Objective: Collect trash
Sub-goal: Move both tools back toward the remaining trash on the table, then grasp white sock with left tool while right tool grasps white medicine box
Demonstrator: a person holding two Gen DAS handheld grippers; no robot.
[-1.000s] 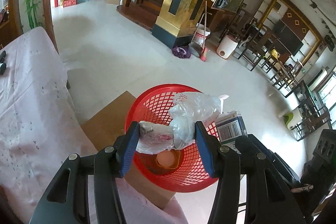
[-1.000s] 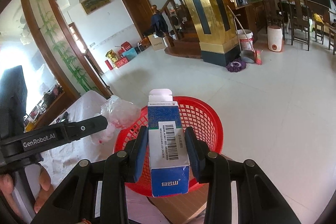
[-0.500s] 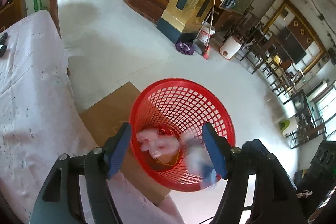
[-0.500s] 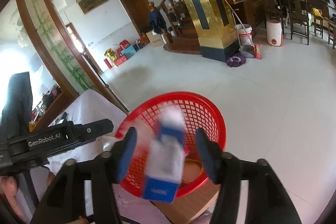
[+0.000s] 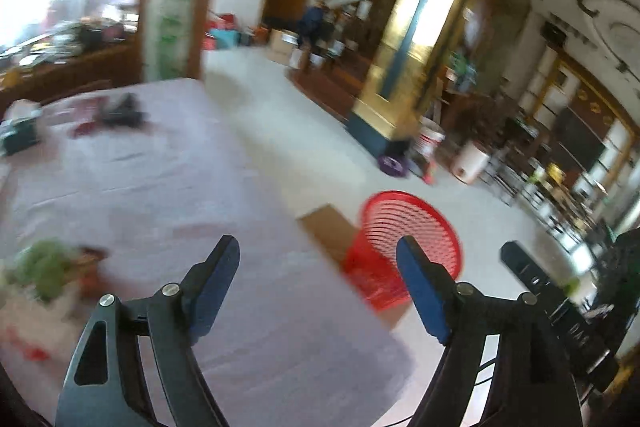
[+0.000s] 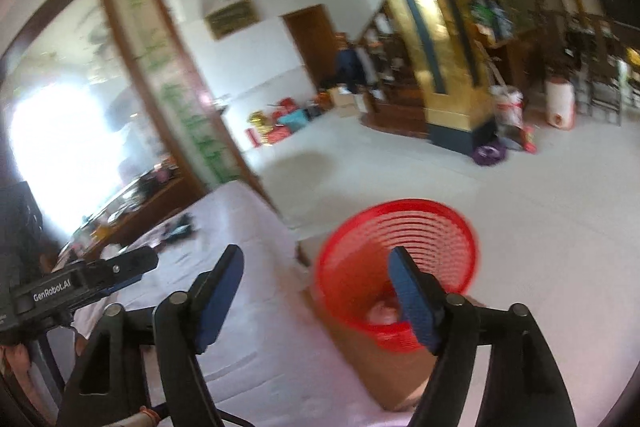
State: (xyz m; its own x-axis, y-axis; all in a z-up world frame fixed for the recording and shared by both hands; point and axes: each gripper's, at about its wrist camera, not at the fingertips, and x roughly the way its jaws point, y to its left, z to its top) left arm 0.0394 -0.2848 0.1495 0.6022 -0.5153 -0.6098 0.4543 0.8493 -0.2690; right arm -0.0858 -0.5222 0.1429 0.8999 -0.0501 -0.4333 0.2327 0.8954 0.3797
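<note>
Both tools are gaping wide and holding nothing: the left tool (image 5: 318, 251) is hanging over the desk (image 5: 168, 183), the right tool (image 6: 316, 259) over its edge. The red basket (image 6: 404, 247) is sitting on cardboard (image 6: 384, 371) at 3 o'clock. A second ago, they were gripping a bag and a carton; pale trash (image 6: 382, 311) is now lying inside the basket.

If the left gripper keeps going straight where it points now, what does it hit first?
Probably the cloth-covered table. The open, empty left gripper aims over its far right edge, with the red basket just off to the right. The frame is blurred and depth is unclear, so it might pass the edge and meet the floor.
</note>
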